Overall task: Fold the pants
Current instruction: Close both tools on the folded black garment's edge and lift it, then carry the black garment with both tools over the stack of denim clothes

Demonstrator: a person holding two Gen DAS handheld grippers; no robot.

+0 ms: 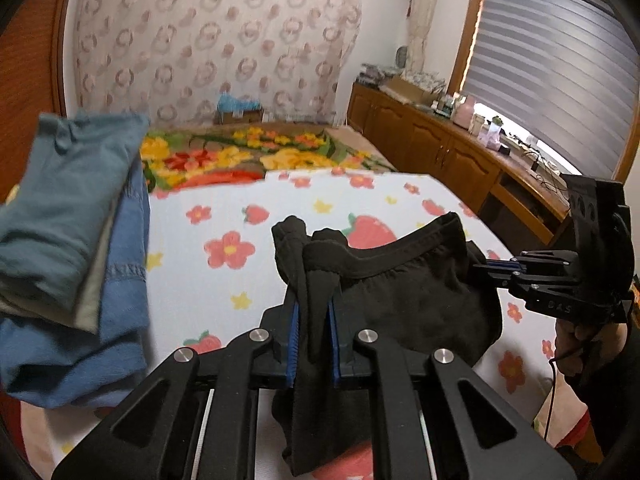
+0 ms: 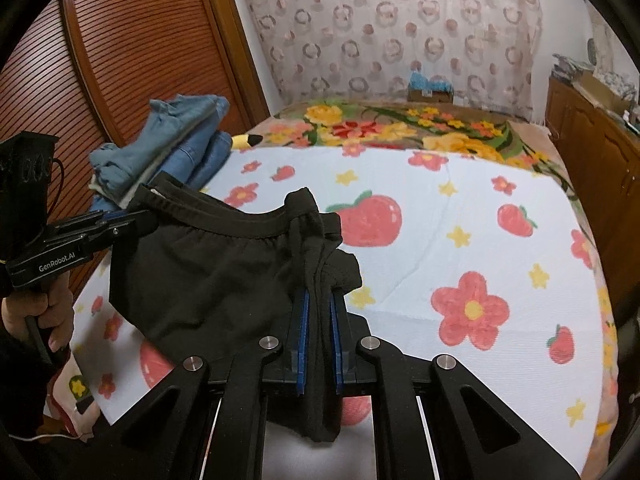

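Note:
A pair of black pants (image 1: pixel 420 296) hangs by its waistband over the strawberry-print bed cover (image 1: pixel 224 280). My left gripper (image 1: pixel 314 304) is shut on one end of the waistband, with the cloth bunched between its blue pads. In the same view my right gripper (image 1: pixel 486 266) holds the other end, at the right. In the right wrist view the right gripper (image 2: pixel 318 300) is shut on a fold of the pants (image 2: pixel 208 272), and the left gripper (image 2: pixel 132 216) grips the far corner at the left. The waistband sags between the two grippers.
A stack of folded blue jeans and other clothes (image 1: pixel 68 248) lies on the bed's left side, also seen as folded clothes (image 2: pixel 176 148). A floral blanket (image 1: pixel 248 156) covers the far end. A wooden cabinet (image 1: pixel 448 148) runs along the right, a slatted wooden door (image 2: pixel 132 64) on the left.

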